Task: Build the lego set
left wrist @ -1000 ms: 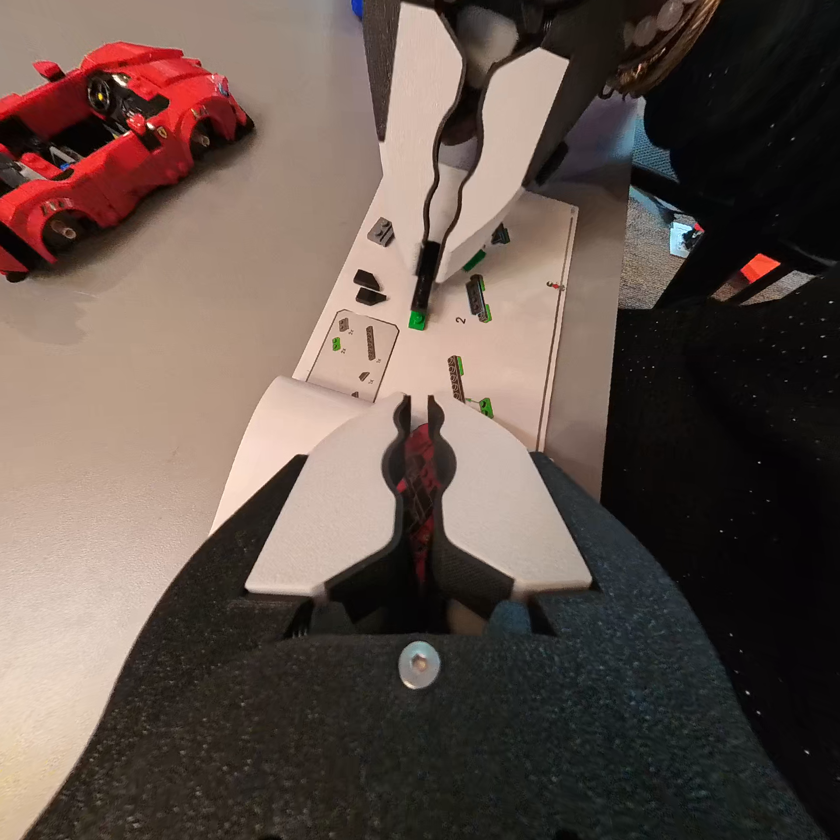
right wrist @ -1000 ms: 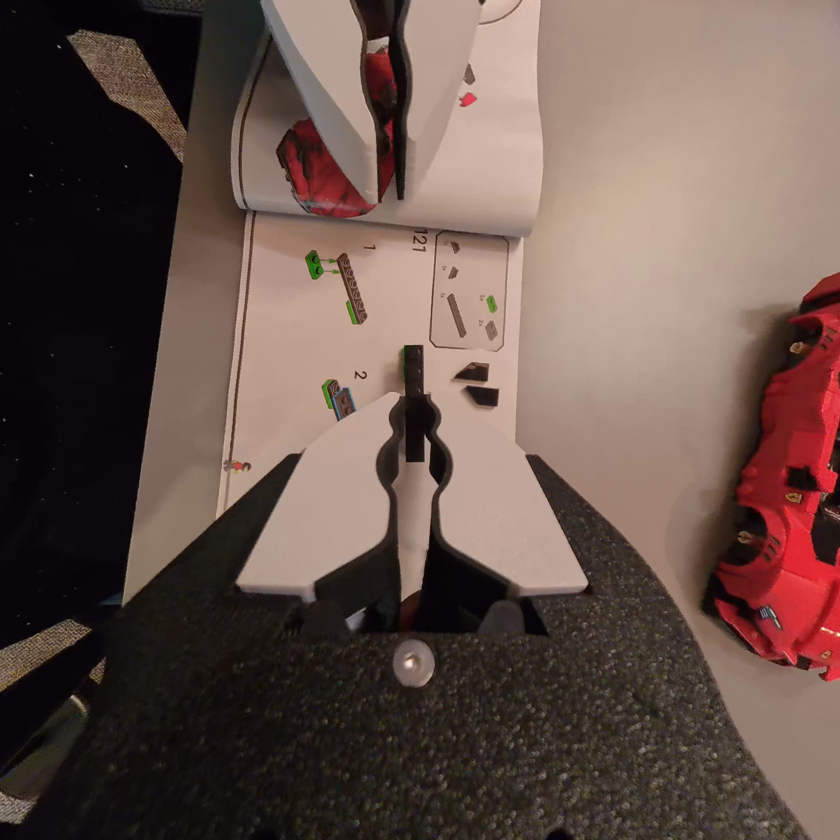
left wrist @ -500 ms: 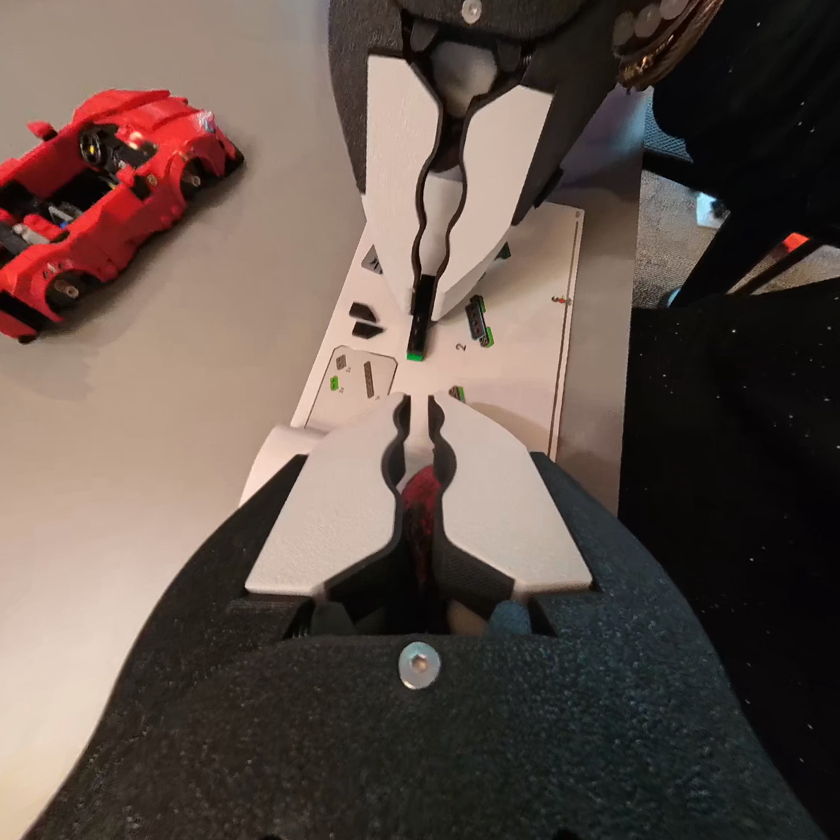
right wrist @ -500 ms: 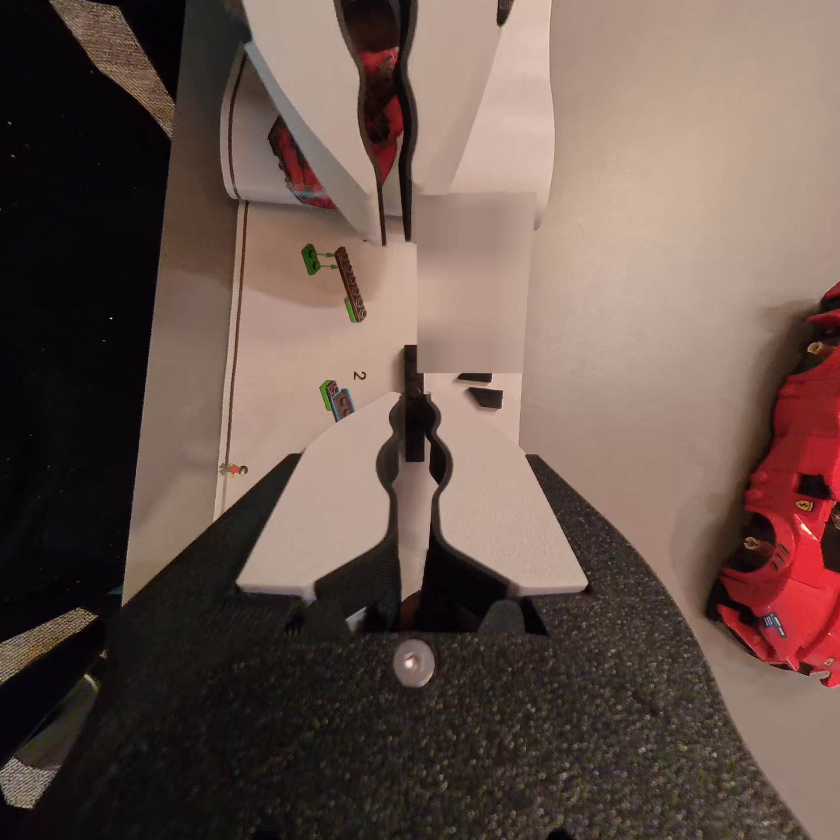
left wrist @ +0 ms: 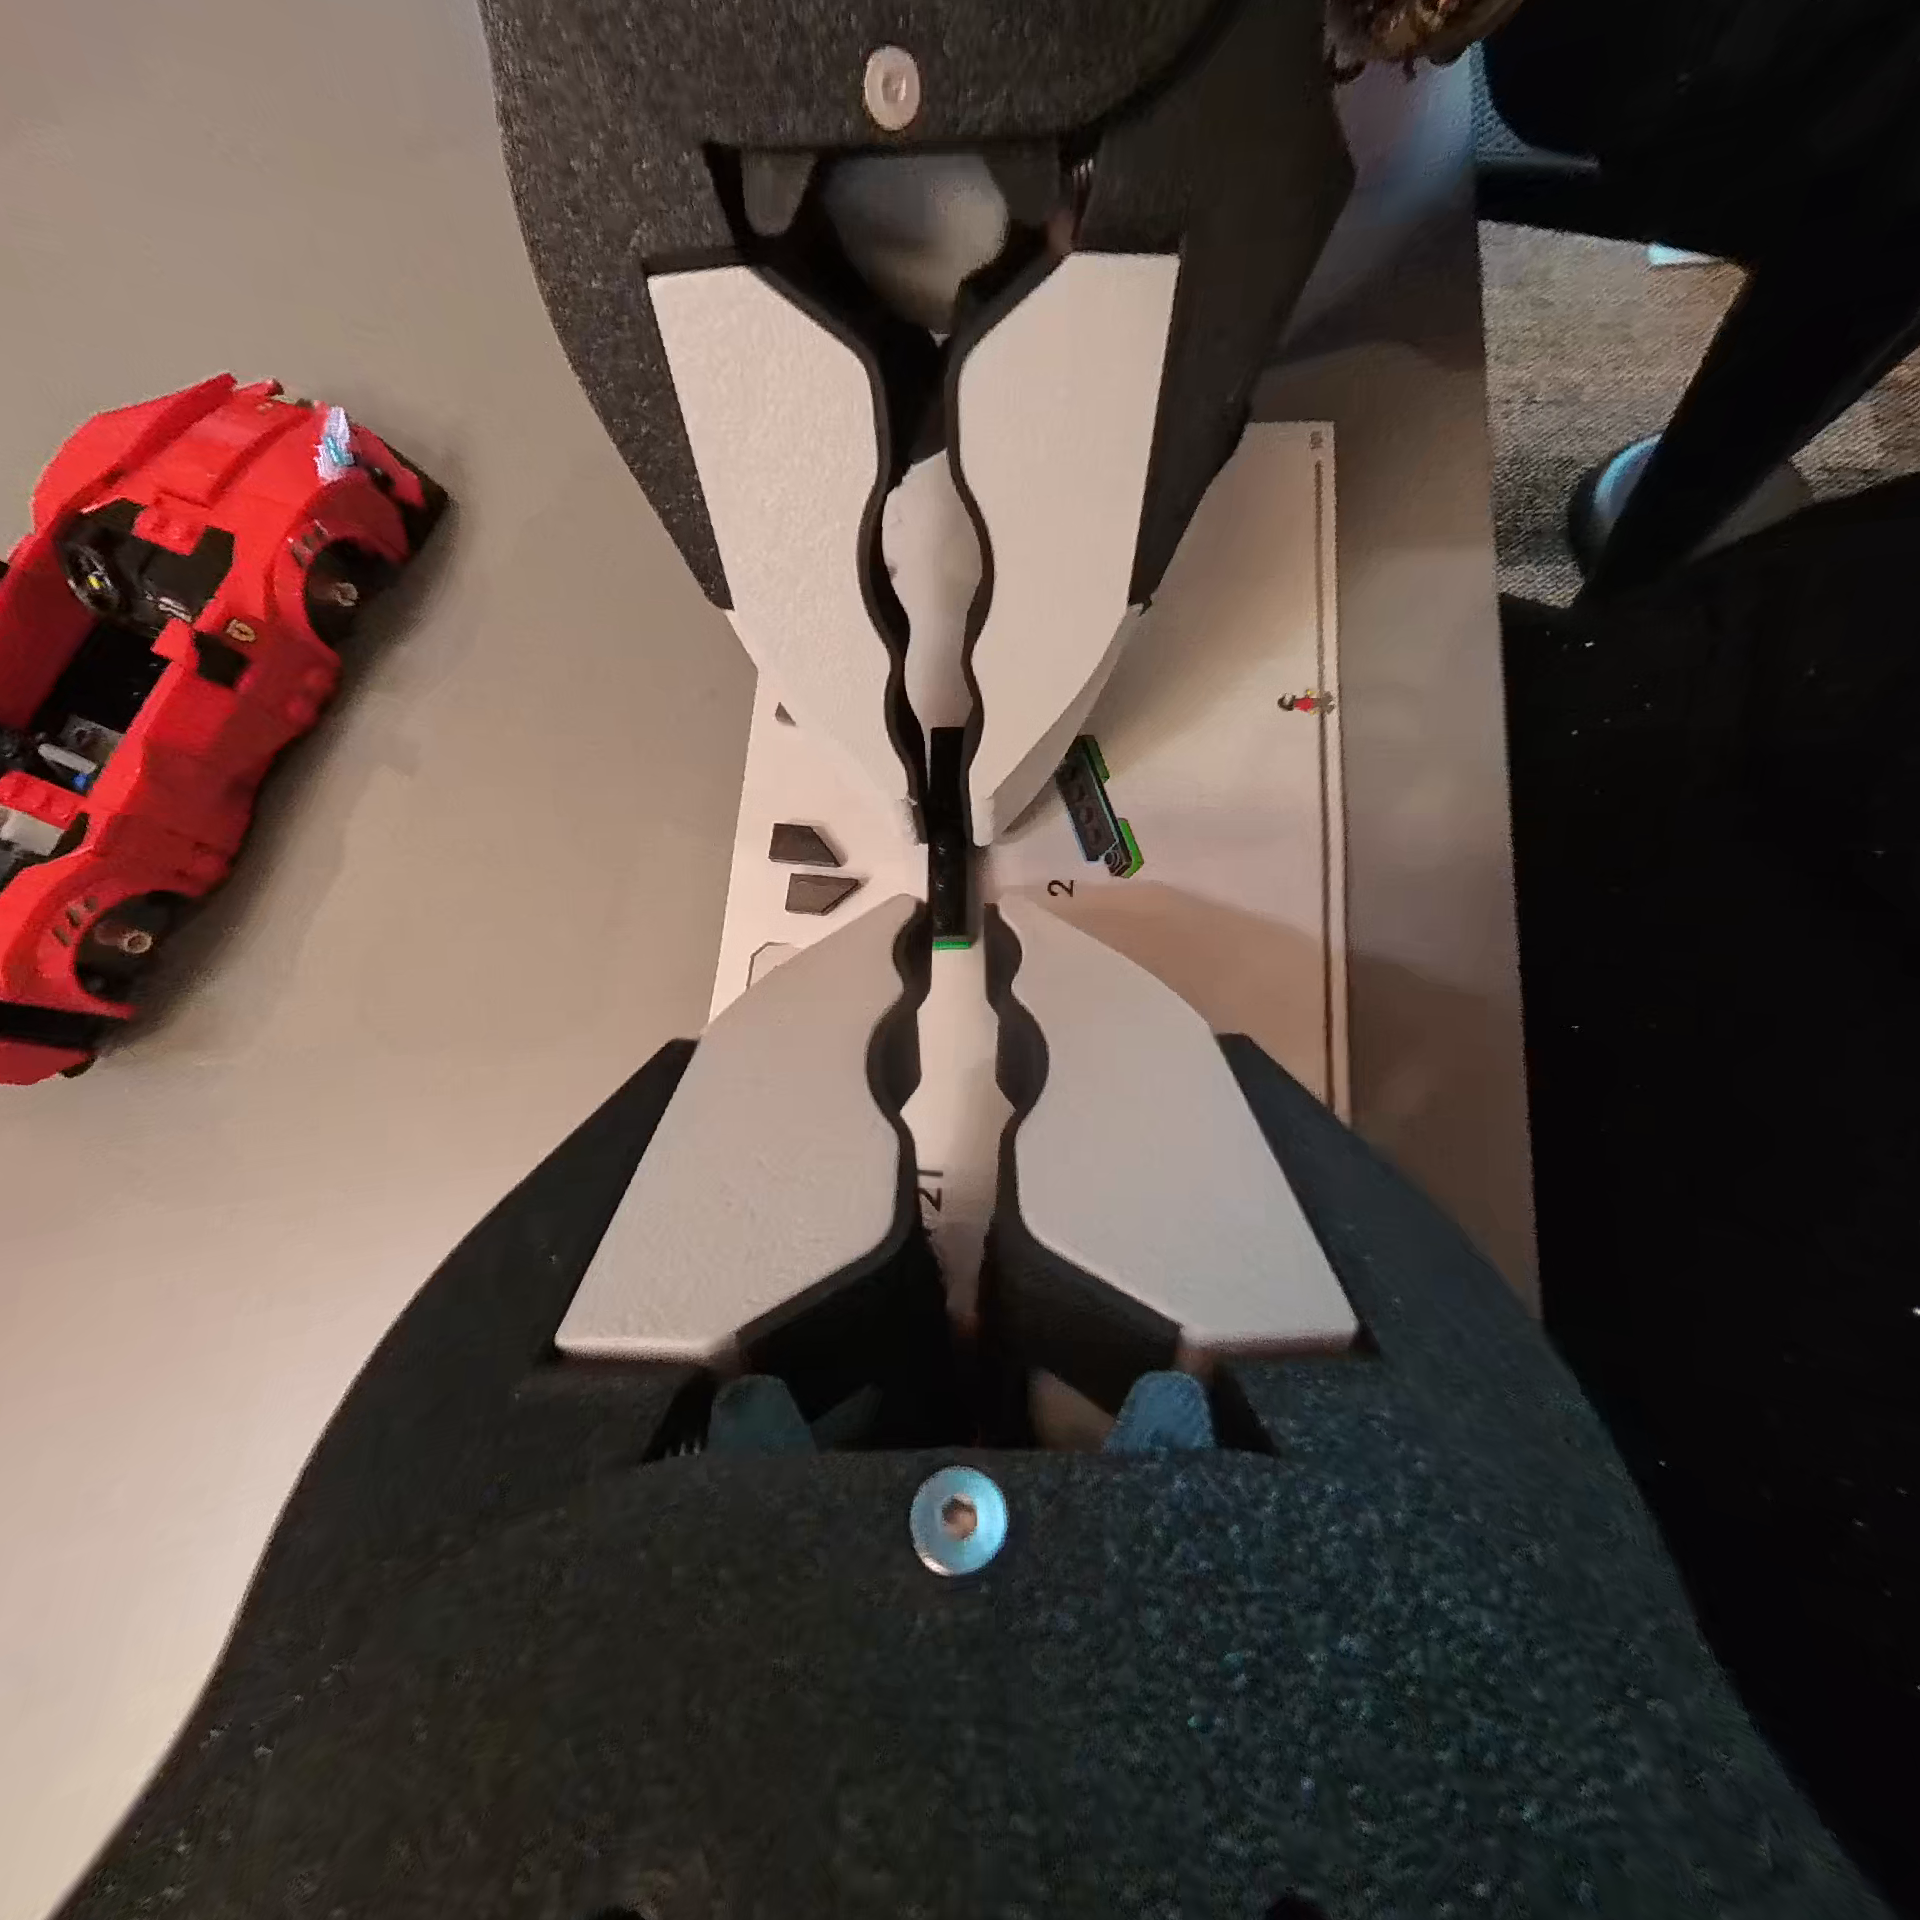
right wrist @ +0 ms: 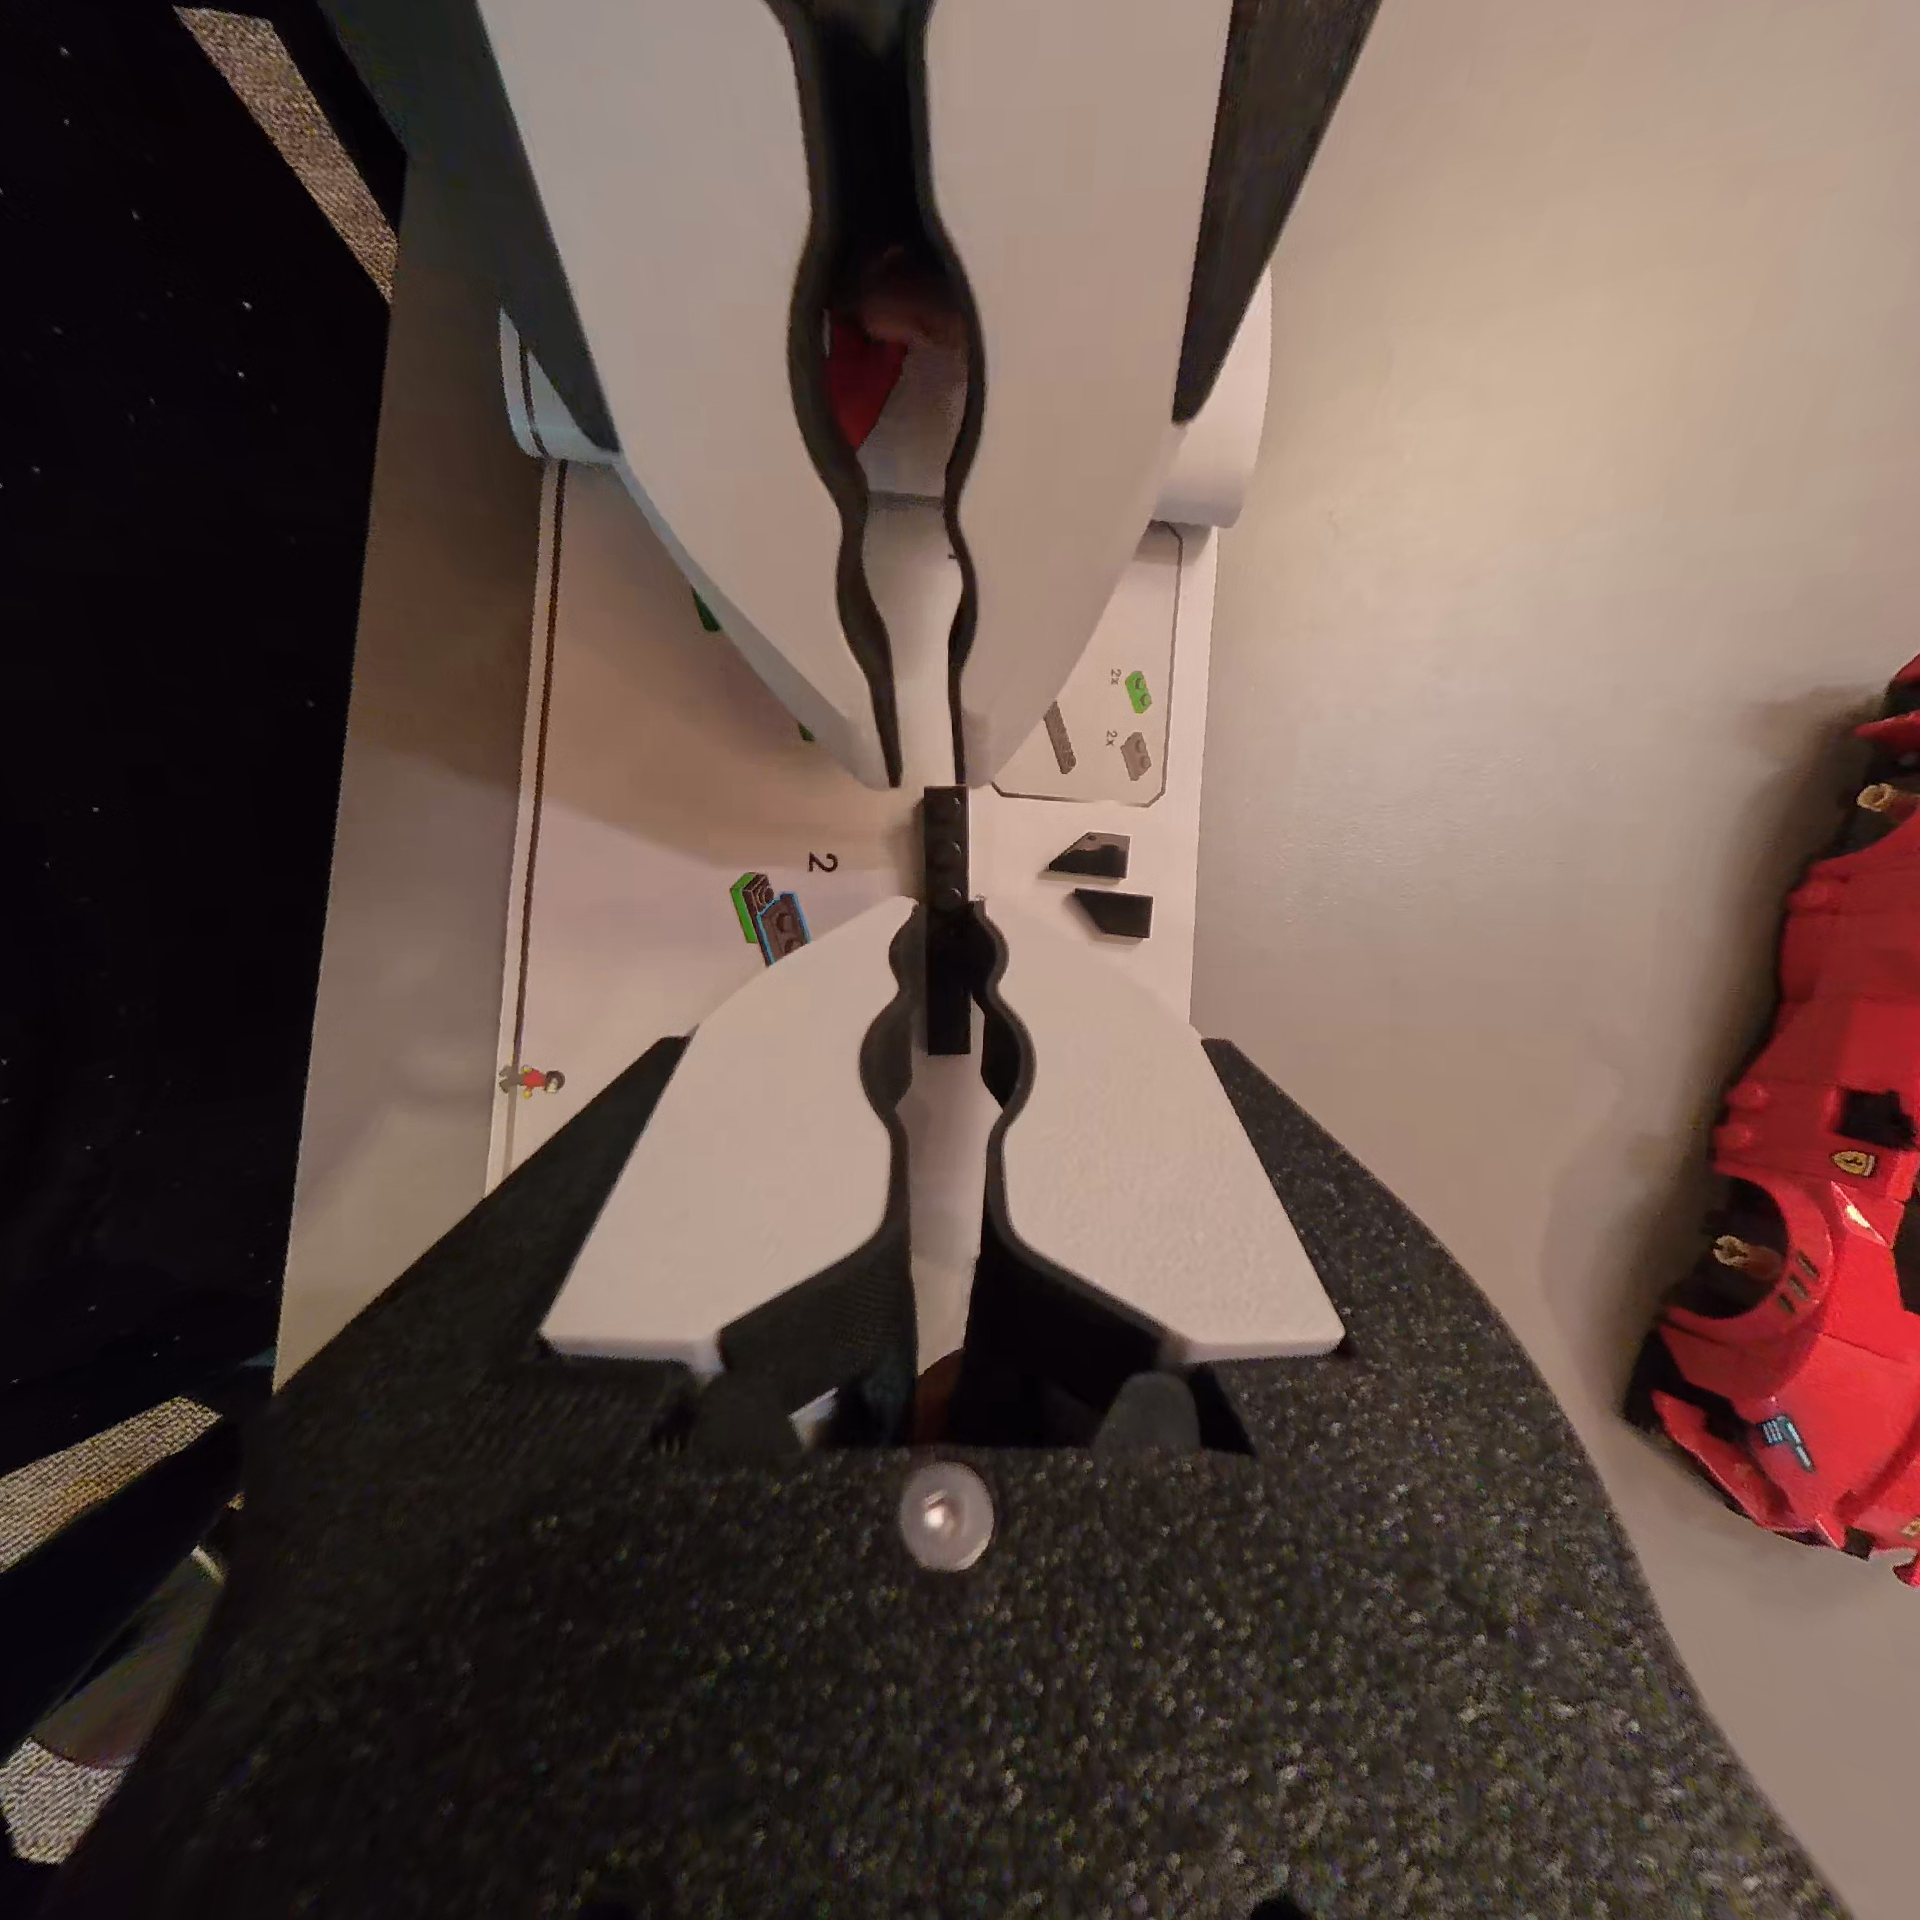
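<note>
Long black studded plate [right wrist: 951, 914] pinched over open booklet [right wrist: 644, 831].

Our left gripper [left wrist: 952, 935] now meets the black plate [left wrist: 950, 831] tip-to-tip, jaws parted wider; booklet [left wrist: 1226, 935] artwork beneath no longer shows.

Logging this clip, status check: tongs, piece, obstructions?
Right tongs shut on black plate. Left tongs open, tips at its free end. Two loose black slopes beside, apart. Nothing blocking.

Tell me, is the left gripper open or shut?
Open. The left gripper shows a gap between its fingertips, just short of the black plate.
</note>
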A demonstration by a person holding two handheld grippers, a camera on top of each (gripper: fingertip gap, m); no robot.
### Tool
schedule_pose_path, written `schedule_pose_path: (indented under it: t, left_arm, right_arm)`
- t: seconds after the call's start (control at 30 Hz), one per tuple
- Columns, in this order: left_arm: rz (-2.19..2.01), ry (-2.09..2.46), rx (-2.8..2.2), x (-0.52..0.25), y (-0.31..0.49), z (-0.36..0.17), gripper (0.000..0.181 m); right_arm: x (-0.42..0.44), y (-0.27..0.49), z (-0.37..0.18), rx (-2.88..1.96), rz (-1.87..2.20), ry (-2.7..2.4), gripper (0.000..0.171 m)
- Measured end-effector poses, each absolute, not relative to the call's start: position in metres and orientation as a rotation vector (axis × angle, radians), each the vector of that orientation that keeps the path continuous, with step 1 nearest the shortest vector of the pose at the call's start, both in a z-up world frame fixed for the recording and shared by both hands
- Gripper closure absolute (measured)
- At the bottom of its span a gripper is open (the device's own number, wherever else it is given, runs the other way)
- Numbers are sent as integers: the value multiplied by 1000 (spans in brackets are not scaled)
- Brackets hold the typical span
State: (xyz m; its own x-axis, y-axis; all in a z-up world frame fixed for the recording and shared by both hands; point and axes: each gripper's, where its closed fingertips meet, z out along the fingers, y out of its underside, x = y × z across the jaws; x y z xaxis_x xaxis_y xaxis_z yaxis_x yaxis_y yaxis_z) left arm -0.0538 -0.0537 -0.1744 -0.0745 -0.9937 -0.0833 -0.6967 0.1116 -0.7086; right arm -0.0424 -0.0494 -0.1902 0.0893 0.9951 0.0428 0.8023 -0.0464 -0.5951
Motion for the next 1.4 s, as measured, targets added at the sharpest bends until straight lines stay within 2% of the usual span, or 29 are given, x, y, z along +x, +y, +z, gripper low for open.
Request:
schedule_pose_path:
  t: [0.13,0.53,0.93,1.17,1.3,1.4]
  left_arm:
    - [-692,1804,-1647,-49,-49,-180,181]
    - [-788,1777,-1732,-49,-51,-184,181]
    - [-1072,1705,-1983,-48,-50,-185,181]
    - [-1048,1706,-2004,-49,-50,-186,181]
    - [-1020,1709,-1998,-49,-50,-186,181]
    - [-1008,1727,-2000,-49,-50,-186,181]
  right_arm:
    - [-42,-49,-190,-1900,539,-1764,163]
    - [-43,-49,-190,-1907,560,-1760,163]
    - [-42,-49,-191,-2047,684,-1727,163]
    - [-40,-47,-187,-2012,693,-1643,162]
    - [-48,-47,-176,-1940,720,-1578,171]
    - [-46,-47,-187,-1987,639,-1609,171]
